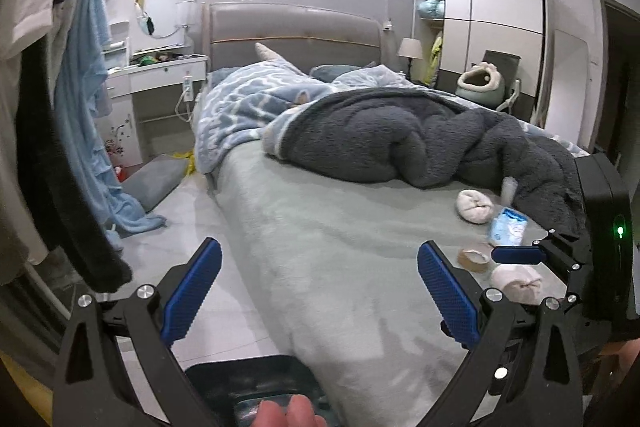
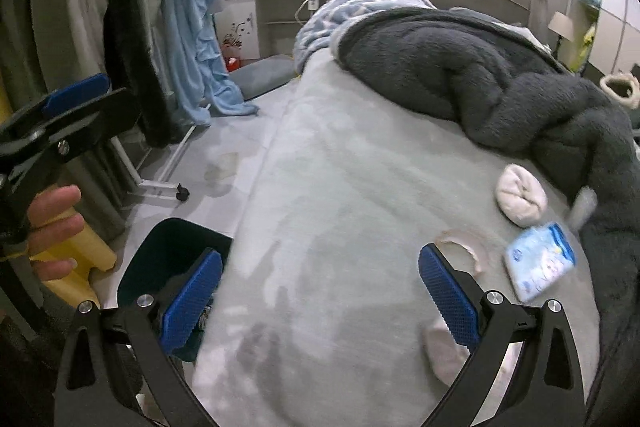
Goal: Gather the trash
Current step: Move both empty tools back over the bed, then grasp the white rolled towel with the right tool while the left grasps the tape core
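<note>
On the grey-green bed sheet (image 2: 340,187) lie a blue tissue packet (image 2: 540,261), a clear tape roll (image 2: 464,247), a balled white sock (image 2: 520,201) and a flat white sock (image 2: 444,347). My right gripper (image 2: 320,297) is open above the sheet, with the tape roll just beyond its right finger. A dark bin (image 2: 168,255) stands on the floor beside the bed. My left gripper (image 1: 320,291) is open over the bed's edge, above the bin (image 1: 256,379). The packet (image 1: 507,227) and tape roll (image 1: 474,259) lie to its right, beside a right gripper finger (image 1: 520,254).
A dark grey blanket (image 2: 480,79) is heaped across the bed, and a clear plastic piece (image 2: 584,203) lies at its edge. Hanging clothes (image 1: 80,87) and a wheeled rack (image 2: 160,183) crowd the left. A grey pillow (image 1: 156,183) lies on the floor. A yellow stool (image 2: 76,267) is near the bin.
</note>
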Motion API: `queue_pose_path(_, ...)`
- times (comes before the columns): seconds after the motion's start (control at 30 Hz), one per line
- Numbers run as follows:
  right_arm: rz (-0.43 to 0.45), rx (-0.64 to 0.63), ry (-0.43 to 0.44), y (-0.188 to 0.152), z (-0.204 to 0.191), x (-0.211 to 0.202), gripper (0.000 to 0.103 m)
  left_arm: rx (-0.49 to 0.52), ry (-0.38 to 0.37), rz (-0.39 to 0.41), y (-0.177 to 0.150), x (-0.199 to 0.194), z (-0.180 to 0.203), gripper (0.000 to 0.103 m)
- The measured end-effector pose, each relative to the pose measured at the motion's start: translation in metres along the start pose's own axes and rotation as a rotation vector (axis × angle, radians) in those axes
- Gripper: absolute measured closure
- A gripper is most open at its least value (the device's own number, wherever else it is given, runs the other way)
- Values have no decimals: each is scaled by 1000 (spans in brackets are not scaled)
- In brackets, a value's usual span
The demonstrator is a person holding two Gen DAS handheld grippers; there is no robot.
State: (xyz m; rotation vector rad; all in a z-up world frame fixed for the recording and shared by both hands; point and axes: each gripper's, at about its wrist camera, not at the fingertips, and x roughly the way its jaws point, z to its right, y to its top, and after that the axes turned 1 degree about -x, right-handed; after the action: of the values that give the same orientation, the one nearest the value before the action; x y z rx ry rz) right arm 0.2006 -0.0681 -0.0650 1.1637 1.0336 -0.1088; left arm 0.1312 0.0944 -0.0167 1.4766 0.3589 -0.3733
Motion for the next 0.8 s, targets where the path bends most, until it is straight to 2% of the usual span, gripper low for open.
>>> queue_pose_path(0.37, 46, 41, -20, -13, 45, -18, 3, -28, -34, -34, -1, 28, 29, 3)
queue_pose_path(0.6, 39, 33, -45, -25, 64, -18, 3, -89, -35, -58, -3, 39, 34, 3)
queue_pose_path(0.8, 30, 31, -46, -36, 75, -17, 3, -72, -47, -74, -4, 49, 47, 3)
